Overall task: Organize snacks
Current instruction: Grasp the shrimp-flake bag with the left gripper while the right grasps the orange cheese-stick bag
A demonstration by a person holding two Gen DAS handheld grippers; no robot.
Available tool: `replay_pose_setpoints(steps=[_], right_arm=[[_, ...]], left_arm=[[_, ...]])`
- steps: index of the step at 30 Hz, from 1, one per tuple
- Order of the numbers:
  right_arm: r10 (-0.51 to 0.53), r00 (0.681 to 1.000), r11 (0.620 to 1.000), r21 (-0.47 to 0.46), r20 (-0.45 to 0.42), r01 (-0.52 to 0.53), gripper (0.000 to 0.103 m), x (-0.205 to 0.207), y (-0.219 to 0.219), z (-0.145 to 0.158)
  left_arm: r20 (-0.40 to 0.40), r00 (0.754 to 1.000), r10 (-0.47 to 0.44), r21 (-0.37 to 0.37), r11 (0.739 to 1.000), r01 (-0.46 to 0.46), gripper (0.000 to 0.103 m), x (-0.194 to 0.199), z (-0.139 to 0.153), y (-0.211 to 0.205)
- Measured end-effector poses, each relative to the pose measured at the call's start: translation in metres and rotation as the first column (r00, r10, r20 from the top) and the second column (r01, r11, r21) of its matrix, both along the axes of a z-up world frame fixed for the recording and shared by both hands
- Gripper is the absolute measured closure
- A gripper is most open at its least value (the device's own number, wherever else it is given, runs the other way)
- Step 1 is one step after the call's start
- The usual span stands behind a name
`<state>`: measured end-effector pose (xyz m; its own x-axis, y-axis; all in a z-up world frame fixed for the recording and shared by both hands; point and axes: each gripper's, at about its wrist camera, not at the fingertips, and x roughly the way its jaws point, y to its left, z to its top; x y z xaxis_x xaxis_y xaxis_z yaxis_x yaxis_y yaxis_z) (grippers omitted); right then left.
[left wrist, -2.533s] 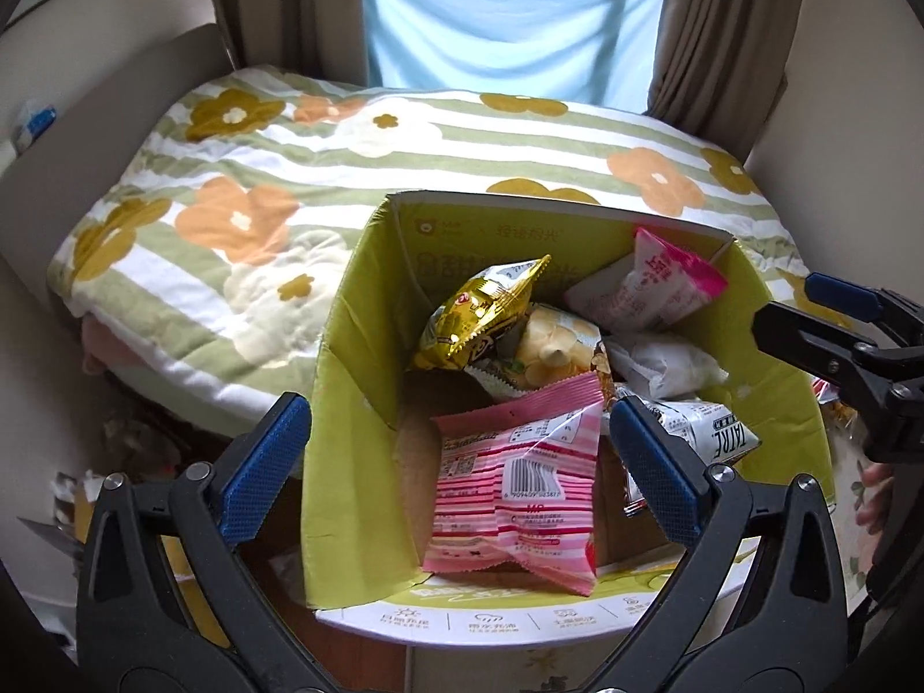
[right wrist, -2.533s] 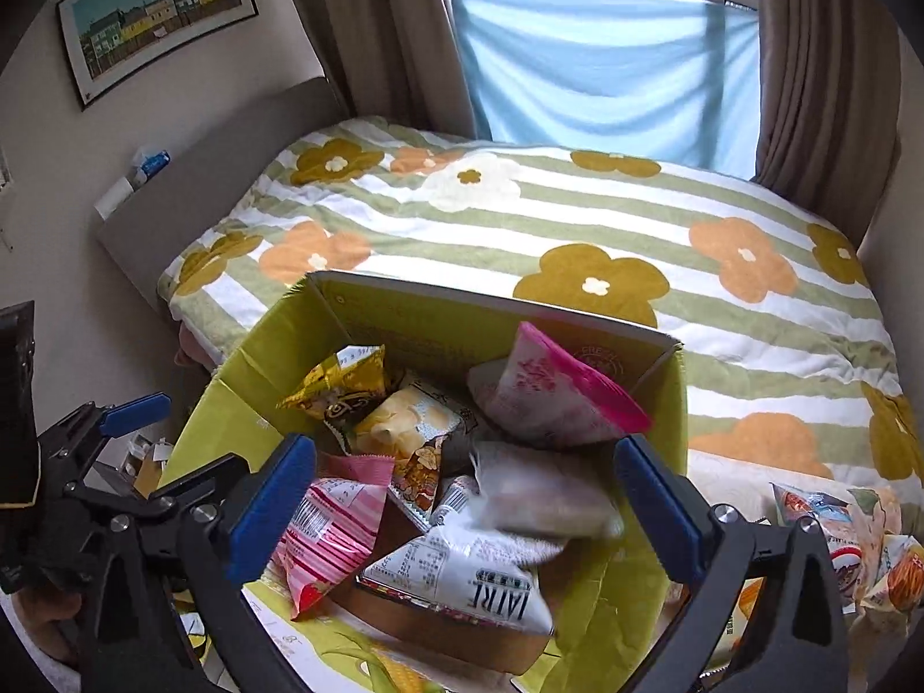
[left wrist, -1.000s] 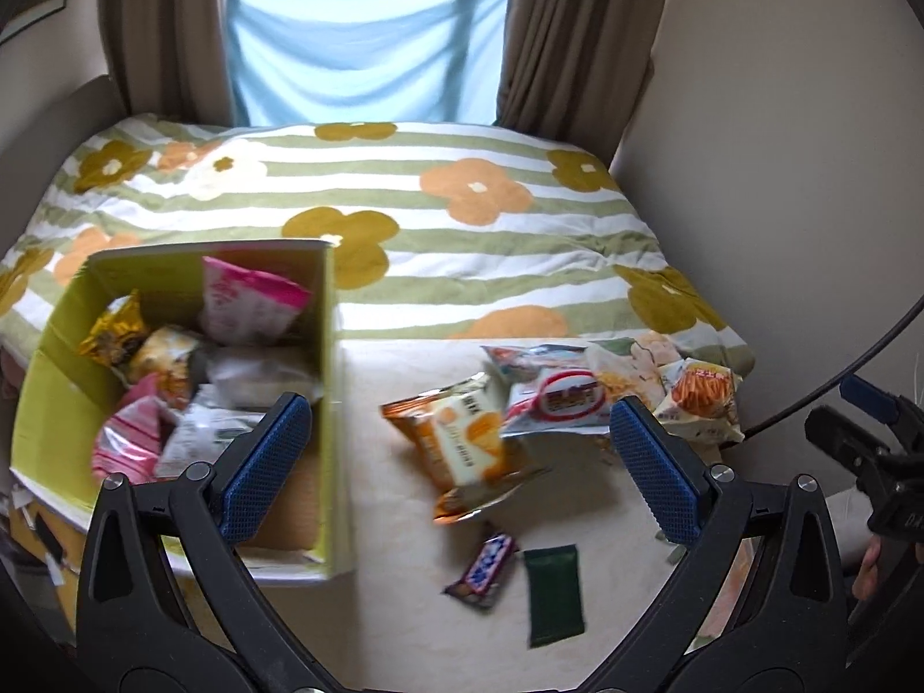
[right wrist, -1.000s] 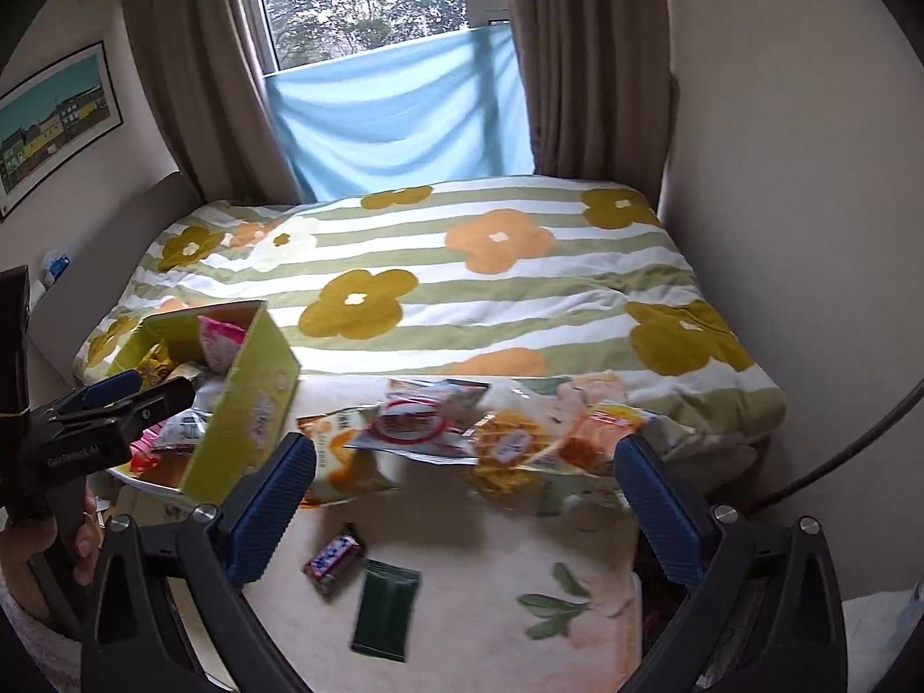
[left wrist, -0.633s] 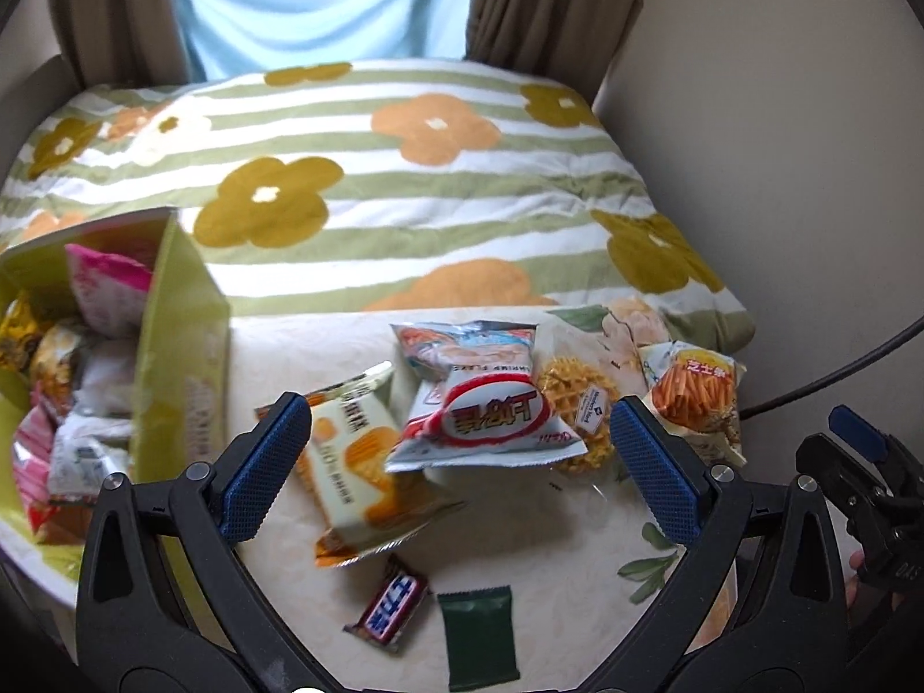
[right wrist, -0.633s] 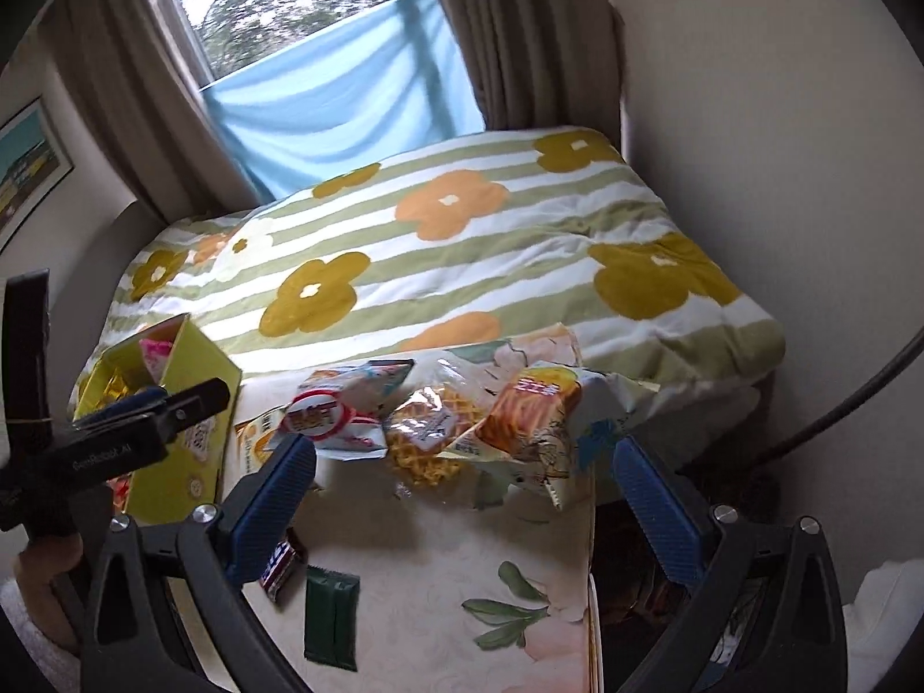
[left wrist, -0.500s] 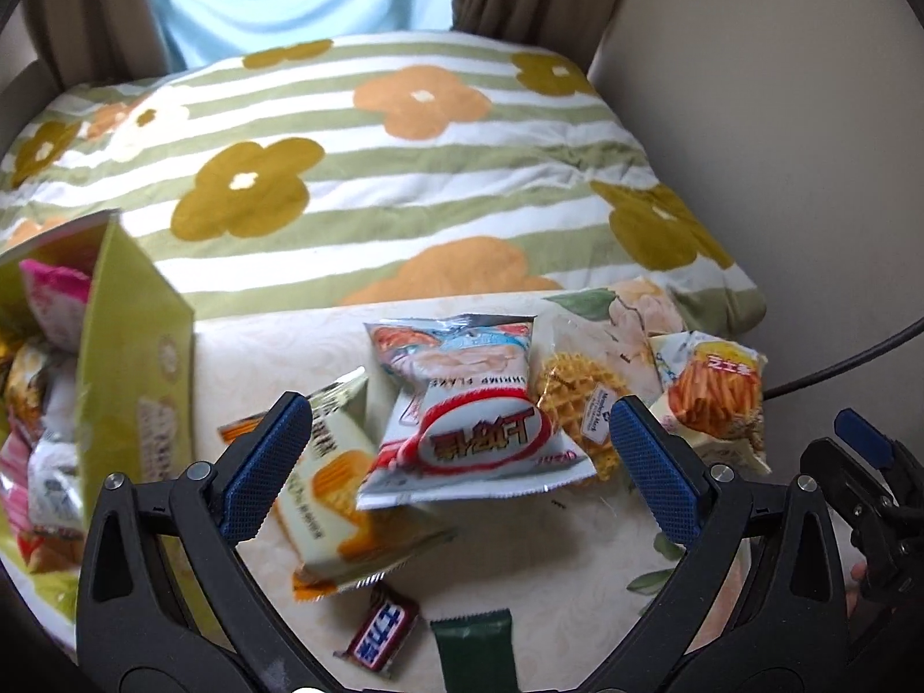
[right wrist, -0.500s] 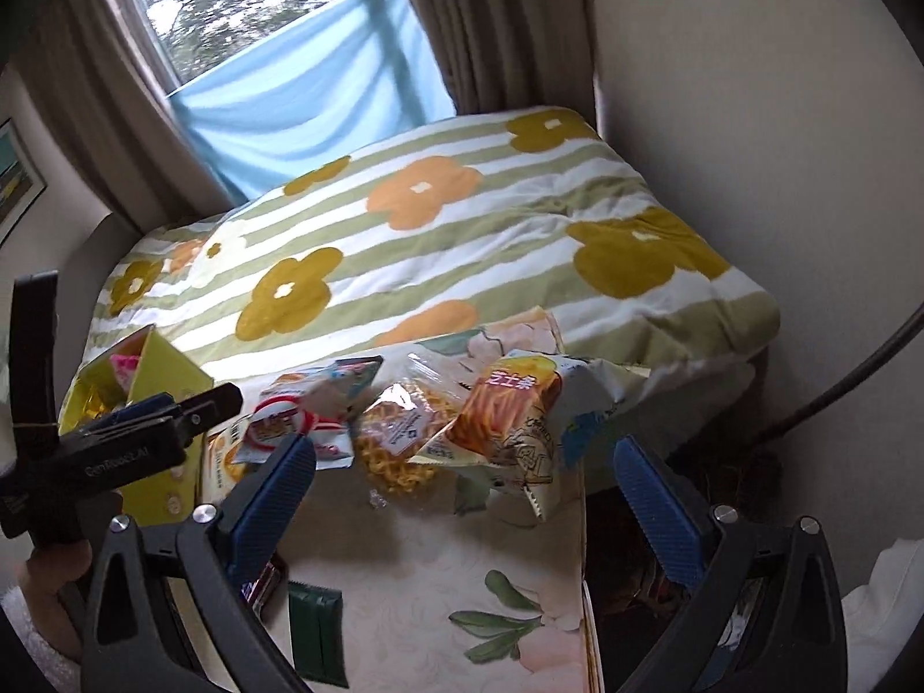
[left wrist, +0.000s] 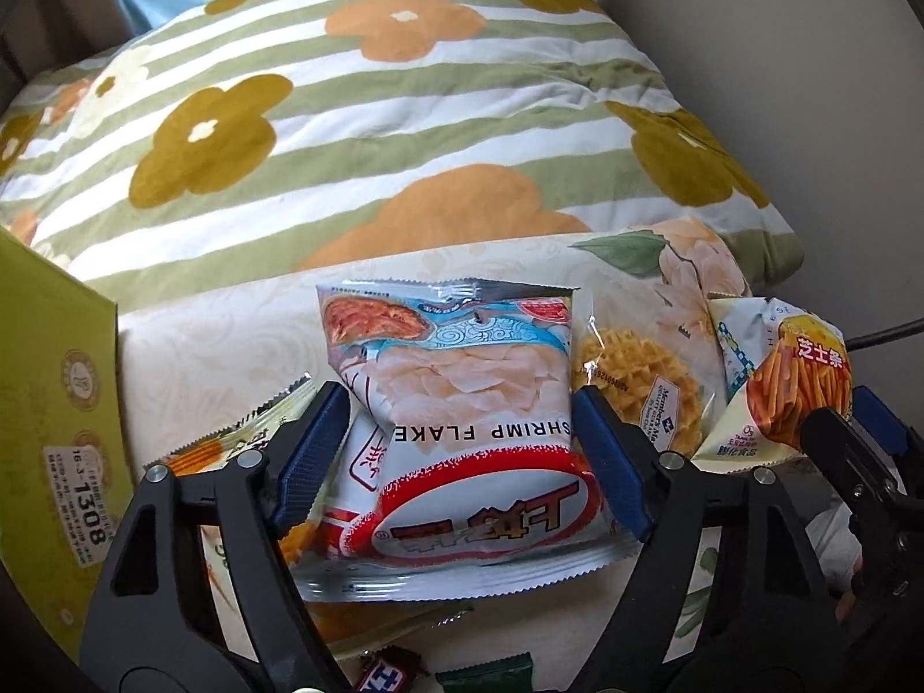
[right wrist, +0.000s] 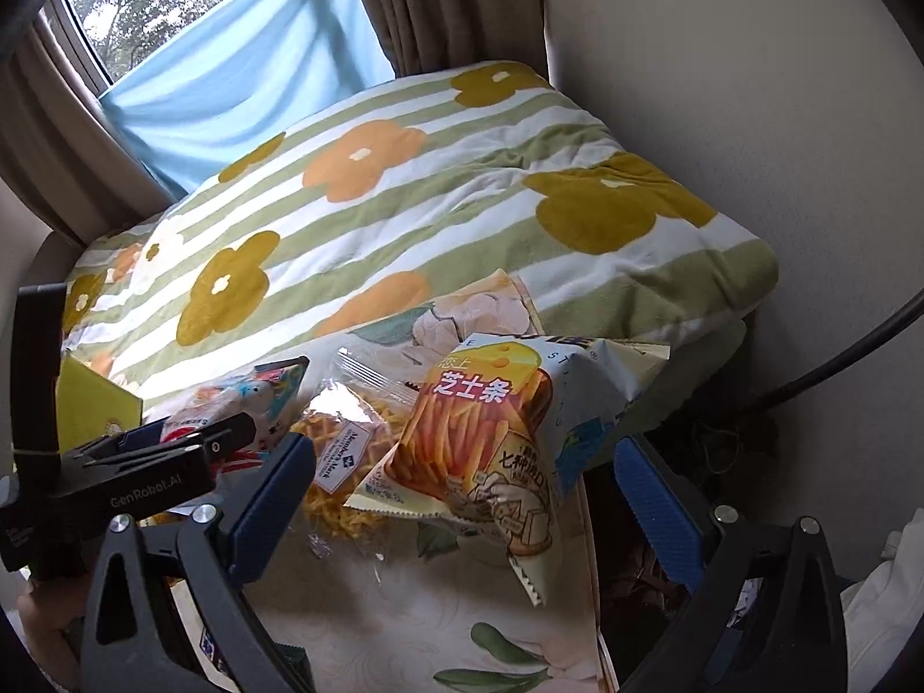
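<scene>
Left gripper [left wrist: 462,450] points steeply down over the tabletop [left wrist: 231,346], a cream floral-patterned surface abutting the flowered bed quilt [left wrist: 346,115]. Its jaws have just been closing in; the shrimp flake bag [left wrist: 462,404] lies between the blue pads [left wrist: 312,444], which stand right at the bag's two sides and crease it at the left, though a firm pinch cannot be confirmed. The bag lies flat near the tabletop's far edge, partly overlapping an orange-and-white packet [left wrist: 231,450] on its left. To its right, a clear waffle-snack packet [left wrist: 635,387], then the cheese stick bag [left wrist: 797,387] near the tabletop's right edge. At the near edge, a small chocolate bar [left wrist: 387,675] and a dark green sachet [left wrist: 491,678], both cut off by the frame. Yellow-green box [left wrist: 63,433] stands at the tabletop's left edge. Right gripper [right wrist: 462,485] is spread wide, nothing pinched; the cheese stick bag [right wrist: 485,439] sits between its pads, nearer the left one, touching neither. The waffle-snack packet [right wrist: 341,450] lies just left of that bag, partly behind the left pad. Left gripper [right wrist: 173,444] shows at the left of the right wrist view, over the shrimp flake bag [right wrist: 231,398].
</scene>
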<state>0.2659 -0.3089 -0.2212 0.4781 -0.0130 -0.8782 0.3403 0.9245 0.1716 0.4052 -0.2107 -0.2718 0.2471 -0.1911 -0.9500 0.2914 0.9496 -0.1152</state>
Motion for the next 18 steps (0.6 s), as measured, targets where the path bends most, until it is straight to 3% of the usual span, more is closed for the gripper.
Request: replay_pose_setpoints(steps=[9,18], right_arm=[[-0.030,0.999,0.999,-0.034,-0.023,0.030,0.000,0.011,-0.002,-0.015],[-0.054,0.998,0.997,-0.062,-0.037,0.052,0.000,0.024,-0.001,-0.027]], left_arm=[[0.004,1.000,-0.003,-0.020,1.000,0.003,0.042,0.002,-0.001,0.000],[0.029,0.999,0.021,-0.060,0.998,-0.019,0.044,0.003,0.015,0.007]])
